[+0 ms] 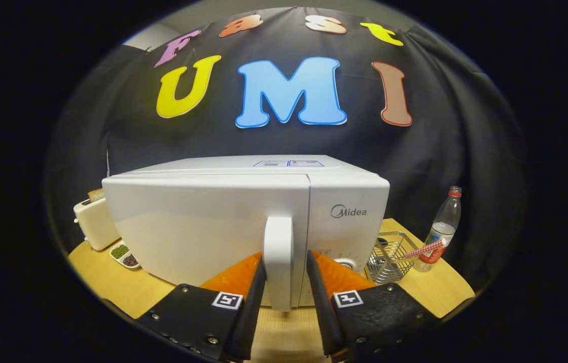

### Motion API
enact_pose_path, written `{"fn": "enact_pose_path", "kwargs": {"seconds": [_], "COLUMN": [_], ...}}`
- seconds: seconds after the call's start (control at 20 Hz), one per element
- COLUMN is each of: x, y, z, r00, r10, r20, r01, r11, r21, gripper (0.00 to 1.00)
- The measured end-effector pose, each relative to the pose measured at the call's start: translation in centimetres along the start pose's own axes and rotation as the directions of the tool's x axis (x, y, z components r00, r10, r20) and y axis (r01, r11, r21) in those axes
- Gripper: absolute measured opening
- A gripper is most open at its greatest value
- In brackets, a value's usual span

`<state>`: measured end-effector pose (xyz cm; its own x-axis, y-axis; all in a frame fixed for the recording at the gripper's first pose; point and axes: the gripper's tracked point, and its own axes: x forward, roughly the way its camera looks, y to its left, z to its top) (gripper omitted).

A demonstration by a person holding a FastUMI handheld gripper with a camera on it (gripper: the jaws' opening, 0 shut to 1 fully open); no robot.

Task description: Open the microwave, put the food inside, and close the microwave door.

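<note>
Microwave (243, 222) is seen on the table (112, 282), door closed. Gripper (286, 264) is positioned at its front, fingers (256, 287) straddling the door handle (278, 262); firm contact can't be confirmed. A toaster (95, 222) is left of the microwave, a wire basket (389, 257) and bottle (440, 232) right.

White boxy microwave (243, 222) directly ahead, its upright white door handle (278, 262) between the black gripper fingers (257, 282), wire basket (389, 257) and clear plastic bottle (440, 232) crowding its right, cream toaster (95, 222) its left.
</note>
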<state>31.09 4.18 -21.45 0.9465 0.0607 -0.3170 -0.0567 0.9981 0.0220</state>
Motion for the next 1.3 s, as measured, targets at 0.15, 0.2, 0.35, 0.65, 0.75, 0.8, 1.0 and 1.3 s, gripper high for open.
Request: {"fn": "enact_pose_path", "kwargs": {"seconds": [0.15,0.2,0.35,0.65,0.75,0.8,1.0,1.3], "x": [0.2,0.3,0.0,-1.5,-3.9,-4.7,-6.4,-10.1], "y": [0.4,0.3,0.6,1.0,1.6,1.9,2.6,4.7], "z": [-0.1,-0.3,-0.2,-1.0,-1.0,-1.6,-2.1,-3.0], "r00": [1.0,1.0,1.0,0.999,1.0,1.0,0.998,0.995], "r10": [0.007,0.001,-0.014,0.015,0.01,0.005,-0.002,0.043], "r20": [-0.002,-0.007,-0.011,-0.048,-0.005,-0.004,-0.057,-0.088], "r01": [-0.007,-0.002,0.014,-0.017,-0.011,-0.006,0.001,-0.04], "r11": [1.0,1.0,1.0,0.999,0.993,0.993,1.0,0.999], "r21": [-0.017,-0.018,-0.001,-0.043,-0.116,-0.118,-0.027,0.027], "gripper": [0.32,0.33,0.22,0.1,0.1,0.1,0.1,0.23]}}
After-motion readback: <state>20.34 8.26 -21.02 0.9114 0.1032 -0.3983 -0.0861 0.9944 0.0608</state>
